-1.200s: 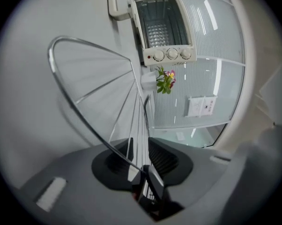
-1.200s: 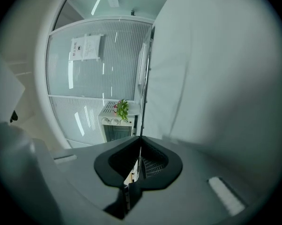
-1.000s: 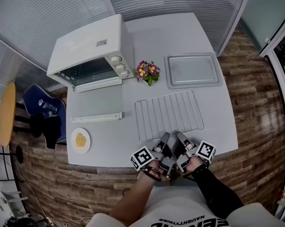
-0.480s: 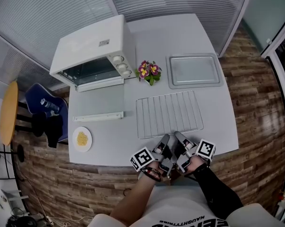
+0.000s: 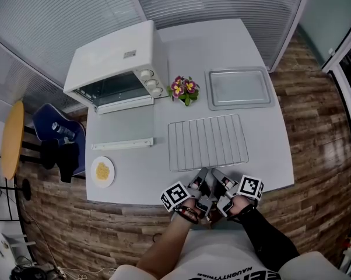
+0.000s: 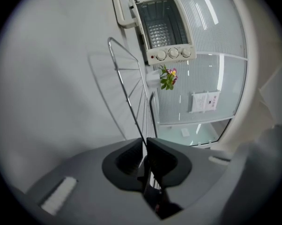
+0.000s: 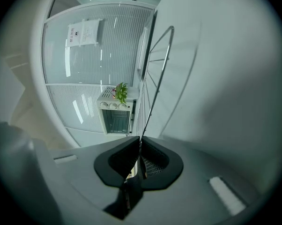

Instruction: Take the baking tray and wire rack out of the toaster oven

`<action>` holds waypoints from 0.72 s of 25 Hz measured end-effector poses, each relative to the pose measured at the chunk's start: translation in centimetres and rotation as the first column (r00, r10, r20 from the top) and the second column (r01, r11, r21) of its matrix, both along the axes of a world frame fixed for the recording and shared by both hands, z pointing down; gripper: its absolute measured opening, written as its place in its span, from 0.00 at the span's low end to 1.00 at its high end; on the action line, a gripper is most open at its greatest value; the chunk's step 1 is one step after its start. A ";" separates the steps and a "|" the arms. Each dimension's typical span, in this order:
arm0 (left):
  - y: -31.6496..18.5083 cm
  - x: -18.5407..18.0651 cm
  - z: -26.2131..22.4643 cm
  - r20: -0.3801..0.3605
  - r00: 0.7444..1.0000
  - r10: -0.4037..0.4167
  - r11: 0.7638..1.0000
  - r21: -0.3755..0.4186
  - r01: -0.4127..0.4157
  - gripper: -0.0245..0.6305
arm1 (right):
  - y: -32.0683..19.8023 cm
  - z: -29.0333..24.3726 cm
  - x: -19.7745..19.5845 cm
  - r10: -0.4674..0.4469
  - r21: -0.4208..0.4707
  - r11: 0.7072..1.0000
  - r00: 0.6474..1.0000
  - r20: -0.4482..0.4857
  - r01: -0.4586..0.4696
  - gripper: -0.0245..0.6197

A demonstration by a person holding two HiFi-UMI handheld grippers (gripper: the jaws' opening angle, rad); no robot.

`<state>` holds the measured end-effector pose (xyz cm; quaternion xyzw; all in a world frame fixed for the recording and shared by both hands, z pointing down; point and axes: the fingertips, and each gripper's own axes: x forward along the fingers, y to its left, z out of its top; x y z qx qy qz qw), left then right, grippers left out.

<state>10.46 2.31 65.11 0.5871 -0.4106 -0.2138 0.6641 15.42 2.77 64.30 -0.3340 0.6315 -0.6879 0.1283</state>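
Gripping the near edge of the wire rack (image 5: 207,142), your left gripper (image 6: 145,143) has just been closing its jaws, and they now pinch a rim wire. Your right gripper (image 7: 140,142), just beside it, is clamped on the same edge. The rack lies on the table (image 5: 140,162), to the front right of the toaster oven (image 5: 114,60). The baking tray (image 5: 239,88) sits to the right of the oven, past the flowers (image 5: 182,88).

White toaster oven (image 5: 114,54), silver wire rack (image 5: 207,142) and baking tray (image 5: 239,88), grey table (image 5: 216,45), pink-yellow flowers (image 5: 182,88)
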 end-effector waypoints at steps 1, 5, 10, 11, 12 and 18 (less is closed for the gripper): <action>0.0 -0.1 0.1 0.004 1.000 0.000 1.000 -0.007 0.000 0.16 | -0.1 -0.1 -0.2 -0.004 0.010 1.000 1.000 0.005 0.004 0.06; 0.6 -0.3 1.2 0.038 0.999 0.011 0.998 -0.058 -0.008 0.16 | -0.4 -0.2 -0.7 -0.017 0.040 0.999 1.000 -0.001 0.017 0.06; 1.1 -0.7 1.8 0.074 0.997 0.024 0.996 -0.091 -0.018 0.16 | -0.3 0.6 -0.6 -0.035 0.025 0.999 0.998 -0.054 0.036 0.06; 1.1 -0.7 1.7 0.078 0.997 0.025 0.996 -0.090 -0.018 0.16 | -0.3 0.8 -0.5 -0.036 0.022 0.999 0.997 -0.065 0.037 0.06; 1.0 -0.8 1.6 0.084 0.996 0.025 0.996 -0.087 -0.018 0.16 | -0.3 0.9 -0.4 -0.035 0.018 0.999 0.996 -0.077 0.037 0.06; 1.3 -1.2 1.2 0.116 0.993 0.038 0.997 -0.076 -0.029 0.16 | -0.6 1.3 -0.1 -0.030 0.005 1.000 0.994 -0.110 0.031 0.06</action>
